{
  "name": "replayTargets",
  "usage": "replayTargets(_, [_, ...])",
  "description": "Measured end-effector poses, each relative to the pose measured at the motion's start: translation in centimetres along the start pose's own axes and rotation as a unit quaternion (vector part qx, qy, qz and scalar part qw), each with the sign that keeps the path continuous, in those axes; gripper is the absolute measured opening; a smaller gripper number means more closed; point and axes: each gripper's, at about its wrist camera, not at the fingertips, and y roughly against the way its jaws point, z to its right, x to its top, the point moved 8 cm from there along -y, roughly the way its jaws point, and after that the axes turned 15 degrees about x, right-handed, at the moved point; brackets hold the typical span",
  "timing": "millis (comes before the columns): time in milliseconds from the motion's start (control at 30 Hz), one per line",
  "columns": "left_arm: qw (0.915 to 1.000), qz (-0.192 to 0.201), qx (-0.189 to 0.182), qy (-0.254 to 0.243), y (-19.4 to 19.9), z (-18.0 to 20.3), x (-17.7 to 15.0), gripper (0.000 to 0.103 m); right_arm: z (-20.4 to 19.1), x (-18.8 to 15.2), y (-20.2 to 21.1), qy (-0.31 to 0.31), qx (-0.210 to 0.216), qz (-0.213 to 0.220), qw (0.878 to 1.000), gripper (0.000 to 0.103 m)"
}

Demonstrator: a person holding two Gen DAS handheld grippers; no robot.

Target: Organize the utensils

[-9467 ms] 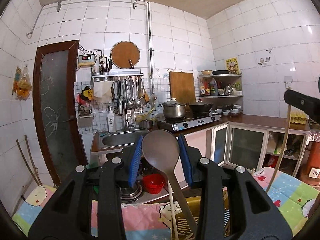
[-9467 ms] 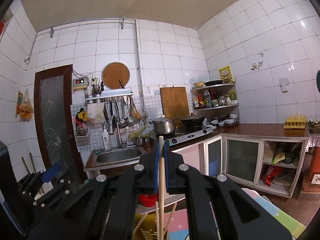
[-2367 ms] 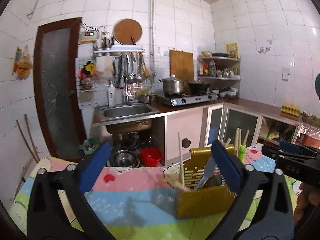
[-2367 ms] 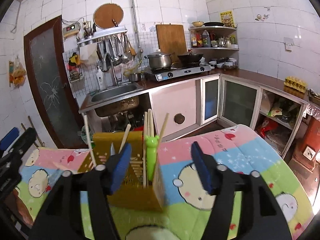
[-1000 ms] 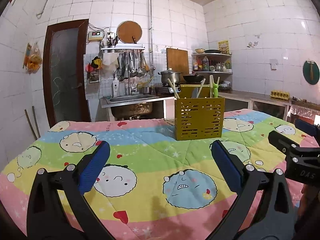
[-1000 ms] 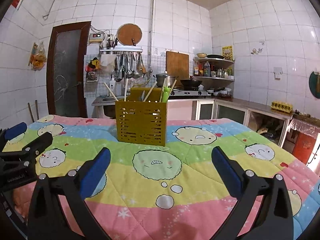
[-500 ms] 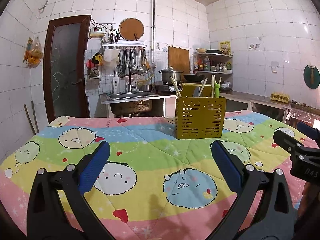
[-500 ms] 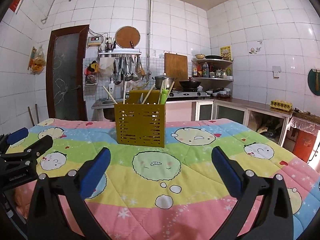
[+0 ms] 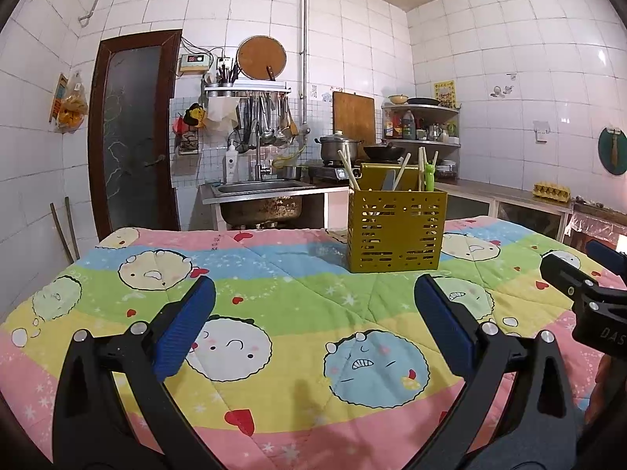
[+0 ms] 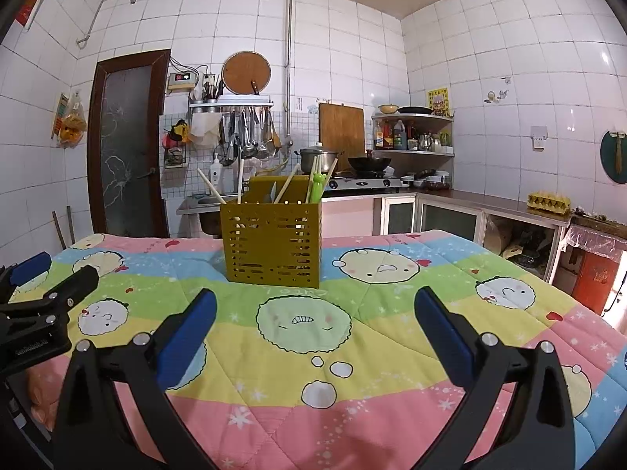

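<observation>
Both the left gripper [image 9: 313, 325] and right gripper [image 10: 313, 325] hover released and empty. The yellow slotted utensil holder [image 10: 271, 243], loaded with chopsticks [image 10: 289, 187], stands on the quilted surface [image 10: 392, 337]; soft padding could let a nudge tip it.

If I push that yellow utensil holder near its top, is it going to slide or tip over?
The utensil holder looks tall for its base and sits on a soft quilt, so it would probably tip rather than slide. The chopsticks leaning out above its rim likely make it top-heavy.
</observation>
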Motion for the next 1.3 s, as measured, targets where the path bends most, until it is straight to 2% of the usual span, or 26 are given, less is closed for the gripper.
replayTargets(1300, [1.0000, 0.007, -0.004, -0.005, 0.36, 0.33, 0.15, 0.098, -0.20, 0.00, 0.24, 0.008, 0.002, 0.006, 1.000, 0.099])
